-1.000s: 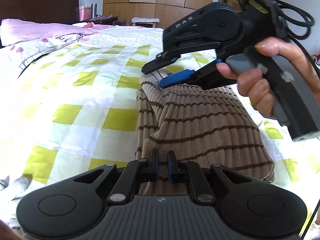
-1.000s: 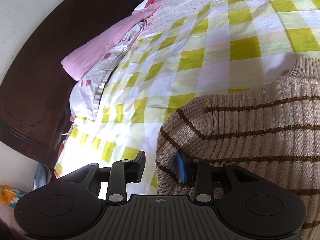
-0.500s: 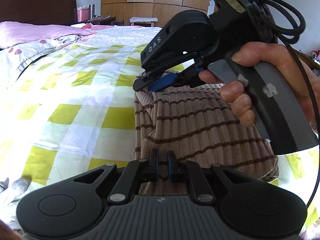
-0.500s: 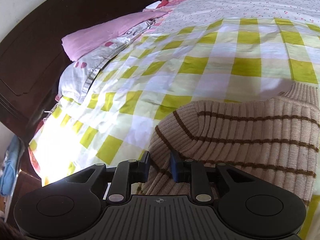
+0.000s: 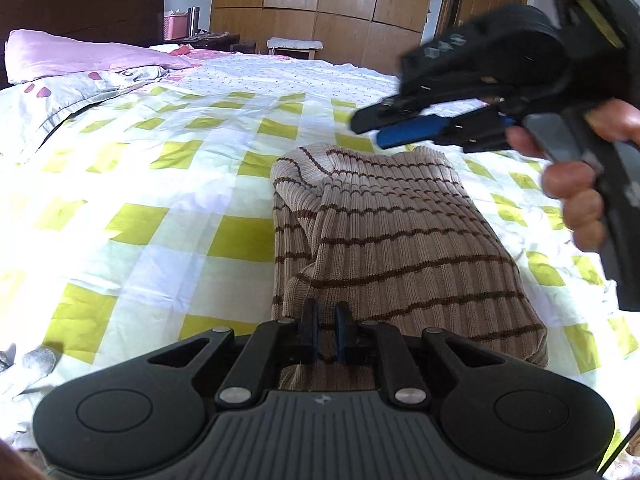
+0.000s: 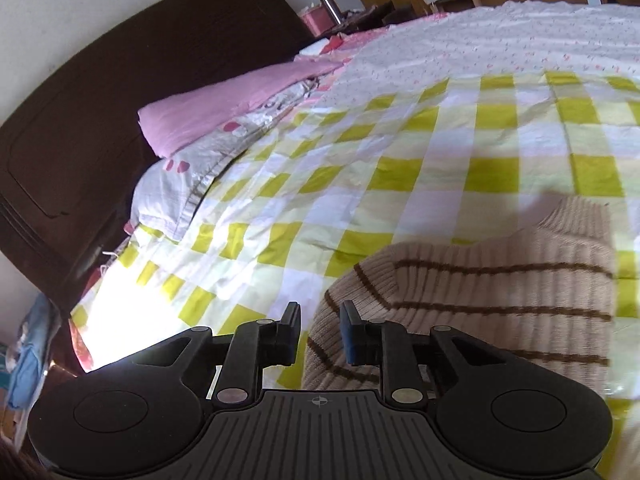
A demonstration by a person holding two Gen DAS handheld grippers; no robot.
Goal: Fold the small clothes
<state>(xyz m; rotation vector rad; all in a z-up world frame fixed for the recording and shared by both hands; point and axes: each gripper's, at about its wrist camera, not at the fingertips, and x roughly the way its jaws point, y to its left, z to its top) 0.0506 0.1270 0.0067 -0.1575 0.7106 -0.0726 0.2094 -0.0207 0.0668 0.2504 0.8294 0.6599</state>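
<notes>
Left wrist view: a striped sweater lies folded on the checked sheet of the bed, its near edge running under the camera. The left gripper has its jaws pressed nearly together, pinching that near edge of the sweater. Beyond the sweater's far end and above it, clear of the knit, hangs the right gripper, held in a hand; one black finger and one blue pad show with a narrow gap between them and nothing in it. A pink pillow lies far left of the sweater, and a wardrobe stands behind the bed.

Right wrist view: the right gripper has its jaws spread a little; they closed and have just been opening slightly again. The rounded folded edge of the sweater sits below and behind the gap, but the pads do not press on it. The sweater fills the lower right, lying on the sheet. The pillow lies up and left of the sweater, against a dark headboard.
</notes>
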